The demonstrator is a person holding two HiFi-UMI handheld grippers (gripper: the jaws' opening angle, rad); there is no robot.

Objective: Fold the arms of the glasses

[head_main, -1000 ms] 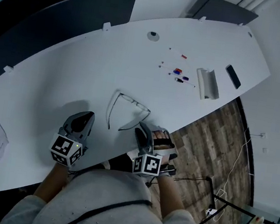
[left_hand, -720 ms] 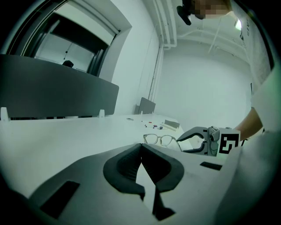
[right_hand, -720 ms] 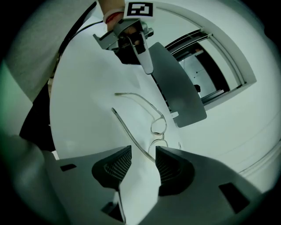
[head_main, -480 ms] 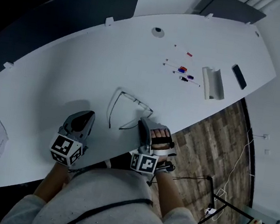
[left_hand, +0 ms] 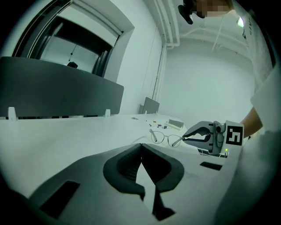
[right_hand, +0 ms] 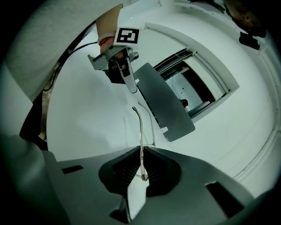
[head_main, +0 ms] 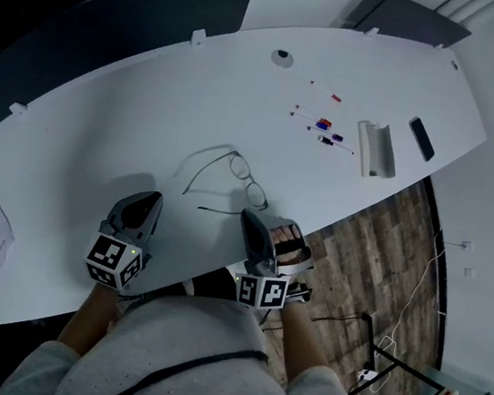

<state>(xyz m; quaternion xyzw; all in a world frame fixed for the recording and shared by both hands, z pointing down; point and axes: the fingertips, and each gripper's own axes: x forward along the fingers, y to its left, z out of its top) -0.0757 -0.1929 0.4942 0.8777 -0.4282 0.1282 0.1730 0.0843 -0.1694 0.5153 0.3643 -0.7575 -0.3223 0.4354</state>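
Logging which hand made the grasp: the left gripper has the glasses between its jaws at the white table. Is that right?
Wrong hand. The right gripper has the glasses between its jaws at the white table. Those jaws are closing on the frame, as the right gripper view shows. The left gripper is shut and holds nothing.

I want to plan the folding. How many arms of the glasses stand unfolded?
2. One arm curves out to the left over the table. The other arm runs straight out from the right gripper, whose closing jaws have the glasses between them near its hinge end.
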